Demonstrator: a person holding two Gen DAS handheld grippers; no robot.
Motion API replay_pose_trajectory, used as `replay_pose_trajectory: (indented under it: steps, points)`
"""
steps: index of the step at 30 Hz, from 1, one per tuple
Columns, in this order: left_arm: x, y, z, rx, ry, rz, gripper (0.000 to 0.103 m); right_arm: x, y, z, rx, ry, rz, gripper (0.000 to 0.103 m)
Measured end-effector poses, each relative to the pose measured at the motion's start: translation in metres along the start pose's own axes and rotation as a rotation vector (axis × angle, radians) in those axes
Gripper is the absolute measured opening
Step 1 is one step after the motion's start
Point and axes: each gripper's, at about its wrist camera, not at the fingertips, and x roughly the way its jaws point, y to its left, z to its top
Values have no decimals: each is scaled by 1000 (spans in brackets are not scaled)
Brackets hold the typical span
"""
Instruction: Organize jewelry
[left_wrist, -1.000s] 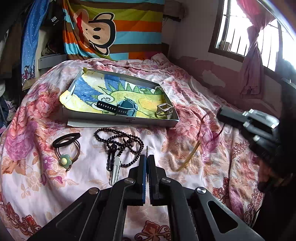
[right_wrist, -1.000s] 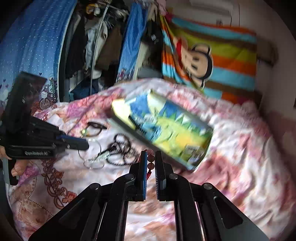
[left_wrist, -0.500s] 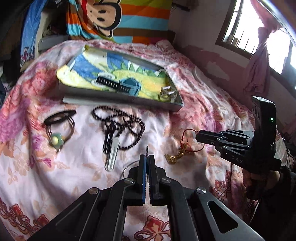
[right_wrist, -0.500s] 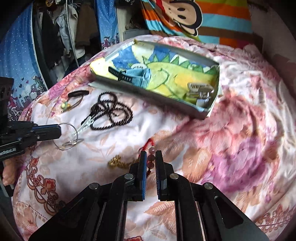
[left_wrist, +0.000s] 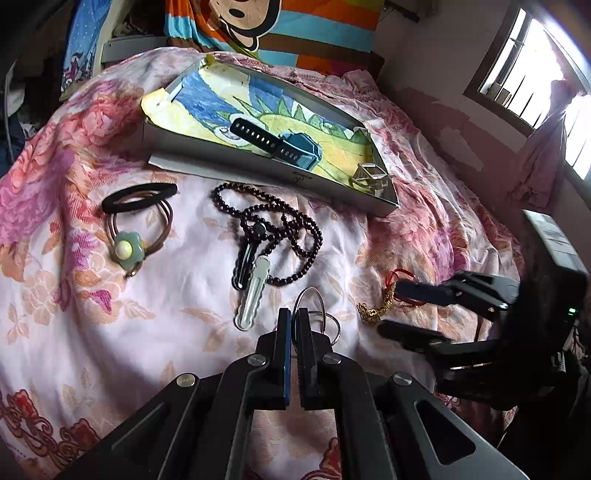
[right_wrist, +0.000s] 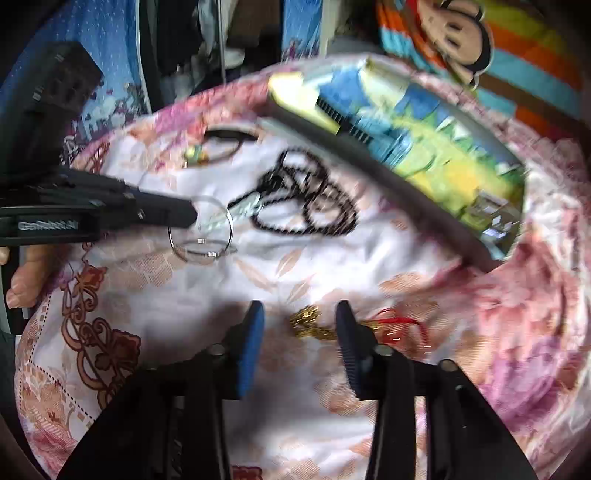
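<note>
My left gripper (left_wrist: 294, 314) is shut on thin silver hoops (left_wrist: 317, 314), which touch the floral bedspread; the right wrist view shows the same left gripper (right_wrist: 184, 218) and hoops (right_wrist: 201, 236). My right gripper (right_wrist: 299, 317) is low over the bed and its jaws are opening. The gold charm (right_wrist: 310, 325) on its red cord (right_wrist: 402, 325) lies on the cover between and beside the pads, not pressed. In the left wrist view the right gripper (left_wrist: 391, 307) hangs over that charm (left_wrist: 373, 310). The dinosaur-print box (left_wrist: 258, 173) holds a black watch (left_wrist: 280, 142) and a silver piece (left_wrist: 369, 177).
A dark bead necklace (left_wrist: 295, 229), a silver hair clip (left_wrist: 255, 291), a black hair tie (left_wrist: 140, 194) and a flower hair tie (left_wrist: 127, 251) lie on the bedspread before the box. A striped monkey pillow (left_wrist: 295, 33) is behind. A window (left_wrist: 535, 74) is at right.
My right gripper came down to the bed and its jaws parted, letting the red-cord charm settle on the cover. My left gripper sank lower with the silver hoops still pinched.
</note>
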Motion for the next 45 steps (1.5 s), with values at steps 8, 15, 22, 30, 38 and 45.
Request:
replay_pose_trajectory:
  steps: [8, 15, 22, 30, 38, 45]
  points:
    - [1, -2, 1, 2, 10, -8, 3, 12, -7, -5, 38, 42, -49, 6]
    - [0, -2, 2, 7, 3, -7, 3, -8, -14, -7, 127, -37, 30, 5]
    - [-4, -4, 2, 17, -18, -5, 3, -44, -32, -3, 220, -190, 80, 5]
    - [-19, -13, 20, 48, -87, -39, 3, -83, -45, 25, 225, -368, 59, 5]
    - [-30, -15, 83, 62, -204, -20, 3, -102, -67, 68, 188, -460, -6, 5]
    - [-11, 5, 146, 27, -281, 62, 3, -80, -101, 108, 246, -531, -91, 5]
